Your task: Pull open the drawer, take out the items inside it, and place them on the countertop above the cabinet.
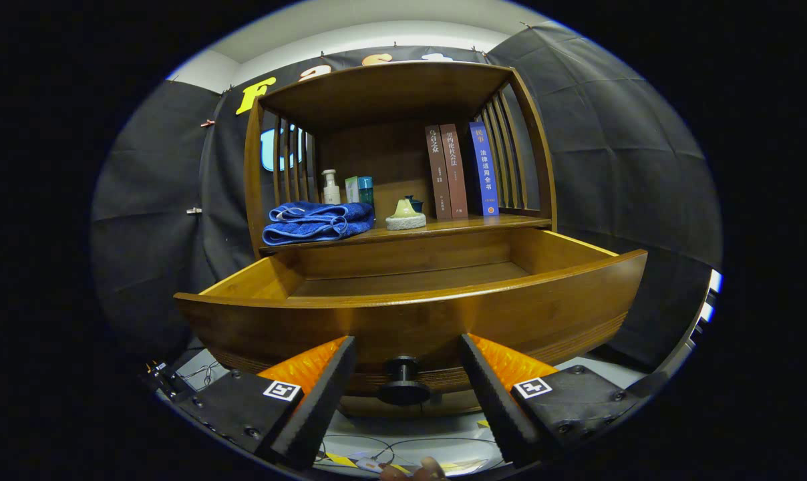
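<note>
Wooden drawer (410,314) pulled out, its visible floor bare, round dark knob (402,382) between the spread claw (407,381) fingers untouched, folded blue towel (316,222), bottle (331,188), three upright books (460,171) with Chinese spine lettering on the bench (470,225) above

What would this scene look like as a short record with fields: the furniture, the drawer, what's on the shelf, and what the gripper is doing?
furniture: wooden cabinet with an open shelf above a drawer
drawer: drawer pulled out; the visible part of its floor looks bare
knob: dark knob on the drawer front, between the fingers, untouched
shelf items: blue towel, white bottle, teal box, small ceramic piece, three upright books
gripper: gripper open, fingers either side of the knob
</note>
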`<state>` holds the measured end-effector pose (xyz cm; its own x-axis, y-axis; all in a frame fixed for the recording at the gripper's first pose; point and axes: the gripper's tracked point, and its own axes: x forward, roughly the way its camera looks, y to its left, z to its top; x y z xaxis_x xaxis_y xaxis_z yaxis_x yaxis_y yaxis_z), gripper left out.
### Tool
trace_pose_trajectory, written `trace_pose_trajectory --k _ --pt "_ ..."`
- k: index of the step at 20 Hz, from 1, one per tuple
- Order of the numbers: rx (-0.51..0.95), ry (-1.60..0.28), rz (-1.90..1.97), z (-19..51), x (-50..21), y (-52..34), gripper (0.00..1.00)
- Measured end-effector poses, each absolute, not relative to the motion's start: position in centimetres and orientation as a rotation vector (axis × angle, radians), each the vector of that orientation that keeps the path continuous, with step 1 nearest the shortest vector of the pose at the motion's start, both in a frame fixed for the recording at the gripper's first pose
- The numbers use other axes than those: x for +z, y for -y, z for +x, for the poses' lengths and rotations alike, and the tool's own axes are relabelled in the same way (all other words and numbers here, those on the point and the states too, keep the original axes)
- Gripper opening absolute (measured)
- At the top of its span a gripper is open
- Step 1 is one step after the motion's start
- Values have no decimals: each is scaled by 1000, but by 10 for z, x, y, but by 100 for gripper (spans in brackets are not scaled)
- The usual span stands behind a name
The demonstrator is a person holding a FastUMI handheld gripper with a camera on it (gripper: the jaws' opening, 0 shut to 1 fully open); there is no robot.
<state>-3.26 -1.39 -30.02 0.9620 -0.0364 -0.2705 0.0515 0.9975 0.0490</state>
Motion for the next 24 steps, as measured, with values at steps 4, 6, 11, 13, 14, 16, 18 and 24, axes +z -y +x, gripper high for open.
trace_pose_trajectory --k 4,6,11,13,14,16,18,24 --pt "-43 -285 50 -14 -301 15 100" --pt "-45 -284 46 1 -301 15 100" --pt "-56 -274 44 50 -300 17 100" --pt "-56 -283 44 71 -302 17 100" --pt "-56 -283 43 81 -303 18 100" --pt "-57 -276 45 98 -306 19 100" --pt "-58 -278 41 112 -308 19 99" --pt "-60 -285 56 144 -312 20 99"
